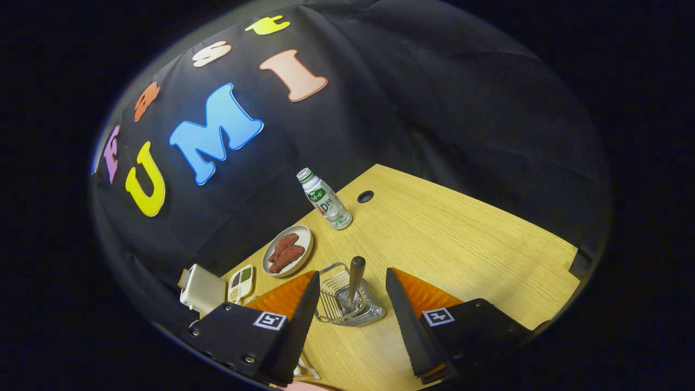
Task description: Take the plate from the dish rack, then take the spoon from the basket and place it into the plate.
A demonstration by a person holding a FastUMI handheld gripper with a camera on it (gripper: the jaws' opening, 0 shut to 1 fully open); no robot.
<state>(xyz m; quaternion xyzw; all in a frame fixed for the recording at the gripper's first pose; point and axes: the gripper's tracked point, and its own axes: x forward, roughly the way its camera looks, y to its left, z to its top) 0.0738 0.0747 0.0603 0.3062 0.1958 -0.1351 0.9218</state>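
A small wire basket [347,301] stands on the wooden table [467,244], just ahead of my fingers and between their tips. The spoon's wooden handle [356,274] sticks up out of it, leaning slightly; its bowl is hidden in the basket. My gripper [352,279] is open, with the fingers wide apart on either side of the basket and touching nothing. A pale rim of something shows at the base of the left finger [307,372]; I cannot tell what it is.
Beyond the basket lies a beige plate with reddish-brown food [288,251]. A white drink bottle [324,199] stands farther back, near a cable hole [365,196]. A white box-shaped item [202,289] and a small divided dish [241,282] sit left of the fingers.
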